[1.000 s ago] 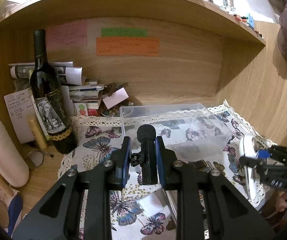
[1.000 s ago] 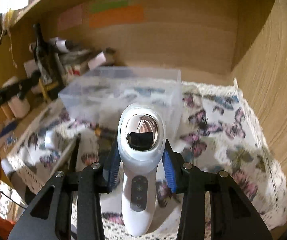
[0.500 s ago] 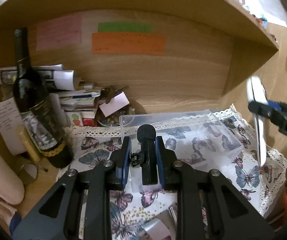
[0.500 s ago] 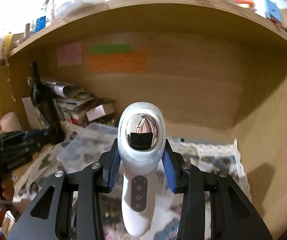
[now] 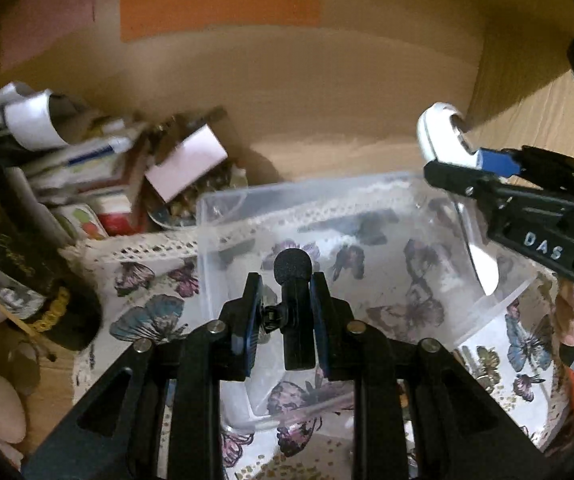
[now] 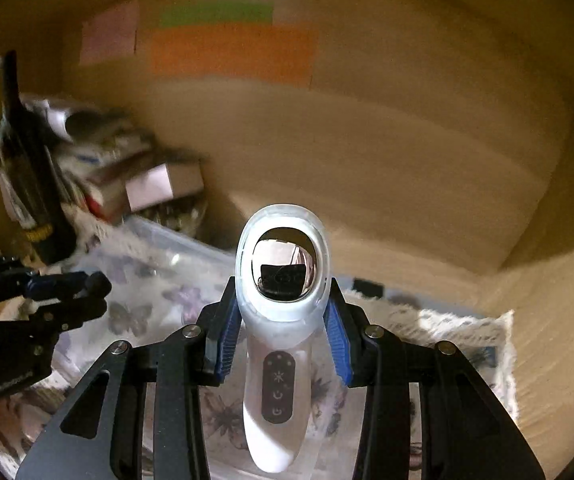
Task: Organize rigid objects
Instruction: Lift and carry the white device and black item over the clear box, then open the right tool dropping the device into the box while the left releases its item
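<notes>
While both claws hang over it, the clear plastic box point(image 5: 367, 216) stands open on the butterfly cloth point(image 5: 147, 316) inside a wooden shelf nook point(image 6: 407, 140), and the cloth covers the tabletop there. On the back wall of the nook an orange paper point(image 5: 223, 4) is stuck, with a green strip point(image 6: 215, 14) above it and a pink paper point(image 6: 109, 32) to its left. At the left side a dark wine bottle point(image 6: 19, 152) stands upright just beside a blurred pile of papers and small boxes point(image 5: 99, 176).

The right claw point(image 6: 283, 336) pinches a white handheld device point(image 6: 281, 320) between its blue pads; the device has a shiny round head and a dark button strip on its handle. In the left wrist view it hangs over the right edge of the box.

The left claw point(image 5: 285, 320) is pressed on a small black microphone point(image 5: 293, 304) with a foam tip, which points forward, above the inside of the box.
</notes>
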Motion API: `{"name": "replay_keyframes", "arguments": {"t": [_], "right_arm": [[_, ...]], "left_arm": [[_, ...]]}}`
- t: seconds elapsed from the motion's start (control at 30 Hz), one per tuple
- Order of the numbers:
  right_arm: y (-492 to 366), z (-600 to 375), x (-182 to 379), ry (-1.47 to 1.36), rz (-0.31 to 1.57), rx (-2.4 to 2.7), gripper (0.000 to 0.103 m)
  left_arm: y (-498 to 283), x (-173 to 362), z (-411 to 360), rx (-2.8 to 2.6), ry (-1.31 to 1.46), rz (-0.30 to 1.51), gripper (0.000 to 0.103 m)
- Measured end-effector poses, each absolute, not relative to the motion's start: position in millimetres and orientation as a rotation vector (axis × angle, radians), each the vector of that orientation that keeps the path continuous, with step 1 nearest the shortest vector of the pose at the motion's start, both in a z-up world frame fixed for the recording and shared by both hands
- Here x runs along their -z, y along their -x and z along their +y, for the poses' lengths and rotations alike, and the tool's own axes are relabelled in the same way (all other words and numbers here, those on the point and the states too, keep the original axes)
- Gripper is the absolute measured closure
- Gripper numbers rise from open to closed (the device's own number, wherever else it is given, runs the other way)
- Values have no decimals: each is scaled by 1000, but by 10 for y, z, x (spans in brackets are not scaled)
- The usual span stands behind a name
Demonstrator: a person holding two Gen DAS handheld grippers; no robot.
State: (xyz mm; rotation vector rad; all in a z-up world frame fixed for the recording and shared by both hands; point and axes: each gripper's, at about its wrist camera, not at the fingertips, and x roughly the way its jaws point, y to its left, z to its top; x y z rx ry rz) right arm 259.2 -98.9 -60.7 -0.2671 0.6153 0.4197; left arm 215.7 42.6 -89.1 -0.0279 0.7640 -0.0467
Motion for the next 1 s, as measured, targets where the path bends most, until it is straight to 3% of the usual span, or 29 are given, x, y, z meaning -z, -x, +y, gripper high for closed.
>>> {"name": "replay_keyframes", "arguments": {"t": [0.5,0.63,0.8,0.87,1.0], "right_arm": [[-2734,-960,1023,290,837,-488,66],[-2670,-970,975,276,818,-485,65],[-2460,-1064,723,247,738,-488,51],[-2346,-1109,595,233,698,-496,47],[-2109,-1184,379,210,613,-498,29]], "left_arm": [[-2220,952,398,55,16,787,77],[-2117,838,396,45,12,749,66],[-1986,672,382,30,-2,691,56],[-1902,584,369,23,-6,658,44],[-1696,399,331,0,-22,586,25]]}}
